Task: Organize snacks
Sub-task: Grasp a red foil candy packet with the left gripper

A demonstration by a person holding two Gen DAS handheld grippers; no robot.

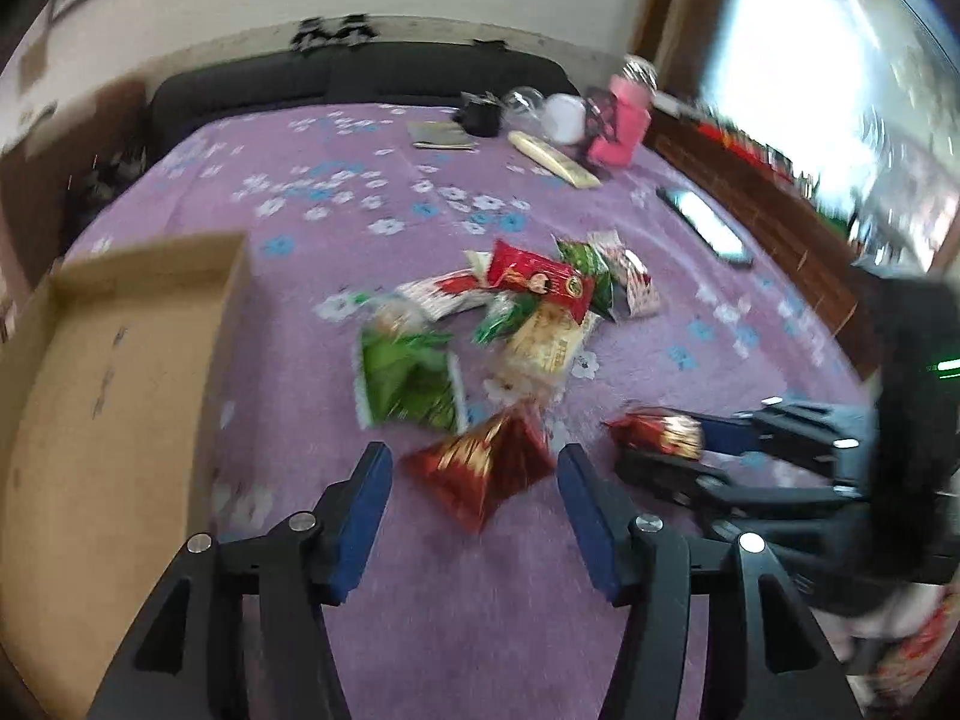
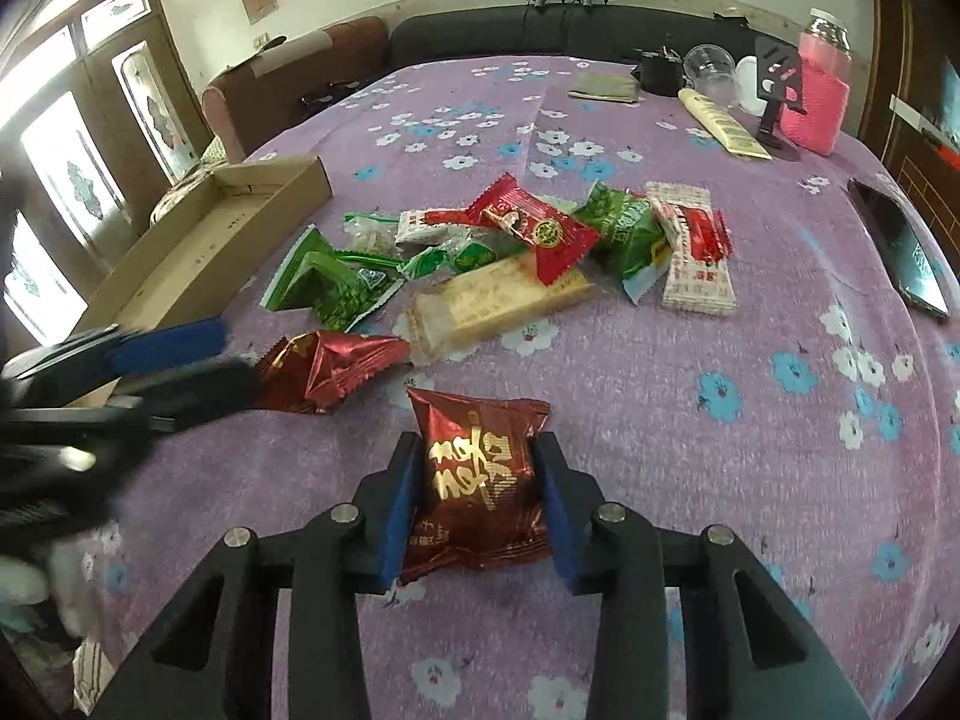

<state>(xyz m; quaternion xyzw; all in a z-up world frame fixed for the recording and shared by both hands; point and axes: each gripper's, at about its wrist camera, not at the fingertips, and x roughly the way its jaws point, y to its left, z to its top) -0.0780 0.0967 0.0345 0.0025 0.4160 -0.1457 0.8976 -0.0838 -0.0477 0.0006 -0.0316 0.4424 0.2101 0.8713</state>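
Currently right tongs (image 2: 477,480) pinch a dark red snack packet (image 2: 477,483); left tongs (image 1: 474,468) spread around crumpled red packet (image 1: 480,468) mid-bench (image 2: 660,420).

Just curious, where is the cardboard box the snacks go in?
The cardboard box lies open on the purple tablecloth, left of the snack pile, in both views.

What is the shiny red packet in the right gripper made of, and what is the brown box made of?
The red packet looks like thin metallic foil or plastic film: it is glossy, crinkled and shows glints. The brown box looks like matte cardboard, with plain brown folded walls.
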